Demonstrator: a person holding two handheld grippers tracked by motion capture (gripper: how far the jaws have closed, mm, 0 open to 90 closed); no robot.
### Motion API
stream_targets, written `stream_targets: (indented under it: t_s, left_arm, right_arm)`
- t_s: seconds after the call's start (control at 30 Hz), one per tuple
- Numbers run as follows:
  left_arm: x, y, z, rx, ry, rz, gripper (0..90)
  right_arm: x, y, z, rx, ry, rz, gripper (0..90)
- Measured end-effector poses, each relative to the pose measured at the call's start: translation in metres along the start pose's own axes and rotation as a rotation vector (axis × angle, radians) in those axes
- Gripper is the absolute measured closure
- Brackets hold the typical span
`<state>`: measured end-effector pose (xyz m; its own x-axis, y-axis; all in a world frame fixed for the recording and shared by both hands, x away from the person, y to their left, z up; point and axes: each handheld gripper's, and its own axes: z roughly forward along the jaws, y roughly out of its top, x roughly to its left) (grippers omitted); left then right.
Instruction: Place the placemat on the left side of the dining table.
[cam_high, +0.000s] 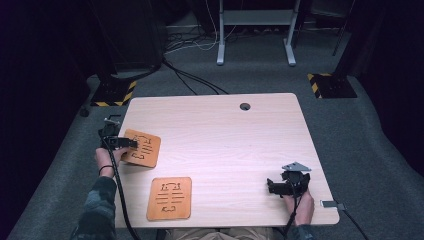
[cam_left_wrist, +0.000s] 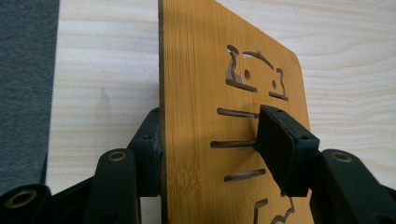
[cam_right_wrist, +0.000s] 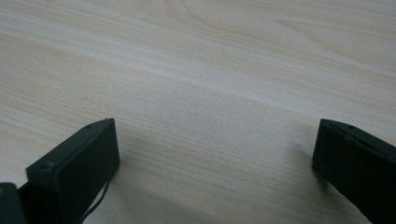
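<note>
A thin wooden board with cut-out slots (cam_high: 142, 148) is found at about nine o'clock on the pale surface (cam_high: 230, 135), near its left edge, with the left claw (cam_high: 131, 143) reaching over it from the side. In the left gripper view the board (cam_left_wrist: 205, 93) stands between the two jaws: one jaw lies against its back face, while the other pad (cam_left_wrist: 280, 149) stands a little off the slotted front face, so the claw is judged to be released around the board rather than clamping it. This placement suggests the board is being let go, or is about to be gripped, at the spot where it rests; the edge-on hold would suit a thin flat piece that is hard to lift from above. A second slotted board (cam_high: 169, 198) lies flat at about seven o'clock, well apart from the first and untouched. The right claw (cam_high: 272, 187) rests at about four o'clock, near the front right corner, held by a hand (cam_high: 299, 205) and kept clear of both boards, presumably so that it does not hinder the left side's work. In the right gripper view its jaws are spread wide over bare wood (cam_right_wrist: 210, 93) with nothing between them. No container is present; nothing is held inside anything.
</note>
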<state>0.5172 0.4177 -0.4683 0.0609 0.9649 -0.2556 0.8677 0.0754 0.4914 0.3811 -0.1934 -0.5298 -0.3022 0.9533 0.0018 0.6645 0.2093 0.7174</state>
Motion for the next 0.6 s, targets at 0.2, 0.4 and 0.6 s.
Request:
stream_targets:
  t_s: [0.2,0.4,0.6]
  left_arm:
    - [0.0043,-0.0033,0.0024,-0.003,-0.013,-0.005,44.7]
    - [0.0093,-0.0056,0.0055,0.000,-0.035,-0.026,43.9]
    - [0.0081,-0.0049,0.0059,0.004,-0.037,-0.028,43.9]
  right_arm:
    - [0.0000,0.0000,0.0000,0.000,0.000,0.000,0.0]
    - [0.0000,0.0000,0.0000,0.000,0.000,0.000,0.0]
    - [0.0000,0.0000,0.0000,0.000,0.000,0.000,0.0]
